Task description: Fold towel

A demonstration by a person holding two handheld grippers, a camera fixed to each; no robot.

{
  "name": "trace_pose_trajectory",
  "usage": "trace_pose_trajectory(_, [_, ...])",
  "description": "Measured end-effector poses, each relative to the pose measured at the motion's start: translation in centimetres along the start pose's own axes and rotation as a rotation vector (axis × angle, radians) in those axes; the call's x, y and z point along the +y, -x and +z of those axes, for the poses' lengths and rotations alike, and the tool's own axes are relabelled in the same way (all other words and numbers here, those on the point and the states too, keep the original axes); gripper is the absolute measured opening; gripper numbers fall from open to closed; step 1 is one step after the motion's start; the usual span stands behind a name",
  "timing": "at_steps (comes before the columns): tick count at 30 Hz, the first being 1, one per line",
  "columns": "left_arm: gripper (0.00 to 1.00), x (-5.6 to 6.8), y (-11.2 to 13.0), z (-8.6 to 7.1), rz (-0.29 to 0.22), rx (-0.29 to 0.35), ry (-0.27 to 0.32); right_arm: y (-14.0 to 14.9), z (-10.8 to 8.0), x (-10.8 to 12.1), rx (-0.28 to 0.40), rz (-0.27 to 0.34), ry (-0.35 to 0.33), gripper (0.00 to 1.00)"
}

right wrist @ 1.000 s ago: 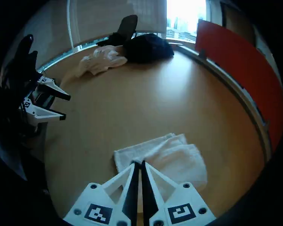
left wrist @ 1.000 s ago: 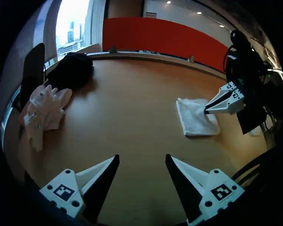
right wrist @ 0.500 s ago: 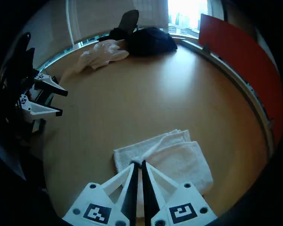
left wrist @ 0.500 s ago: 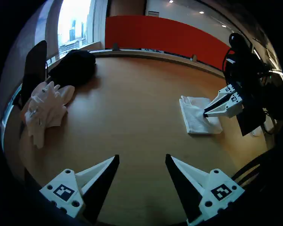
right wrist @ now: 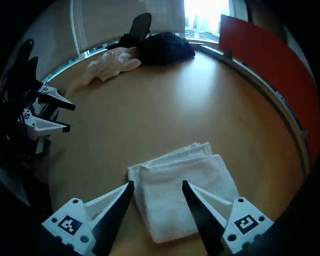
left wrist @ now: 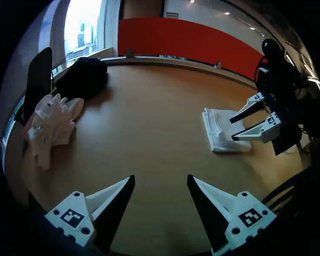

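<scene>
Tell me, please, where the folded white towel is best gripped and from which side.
Probably the towel at its near-left corner, which lies by the open right hand-held gripper: come in low from that side, since it lies flat and only its edges offer a lip.

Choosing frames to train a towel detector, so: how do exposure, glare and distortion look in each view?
Left gripper view: window blown out white, red partition bowed by fisheye, towel small but sharp. Right gripper view: window overexposed too, soft sheen on the table, towel large and crisp.
</scene>
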State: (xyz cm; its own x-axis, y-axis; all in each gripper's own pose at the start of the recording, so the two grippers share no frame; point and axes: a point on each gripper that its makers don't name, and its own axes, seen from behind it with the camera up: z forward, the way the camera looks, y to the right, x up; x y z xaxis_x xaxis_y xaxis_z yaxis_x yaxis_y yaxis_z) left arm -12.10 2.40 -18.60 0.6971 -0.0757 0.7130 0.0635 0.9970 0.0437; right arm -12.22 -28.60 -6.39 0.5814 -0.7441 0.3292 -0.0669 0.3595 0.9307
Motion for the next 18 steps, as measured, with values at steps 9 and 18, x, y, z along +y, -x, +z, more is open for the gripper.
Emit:
trace_pose_trajectory(9, [0.90,0.3,-0.2,0.1,0.006,0.006,0.002,1.5,-0.9,0.2,0.000,0.035,0.038,0.87])
trace_pose_trajectory(18, [0.90,0.6,-0.3,0.1,0.015,0.005,0.007,4.1,-2.0,0.3,-0.016,0.074,0.067,0.87])
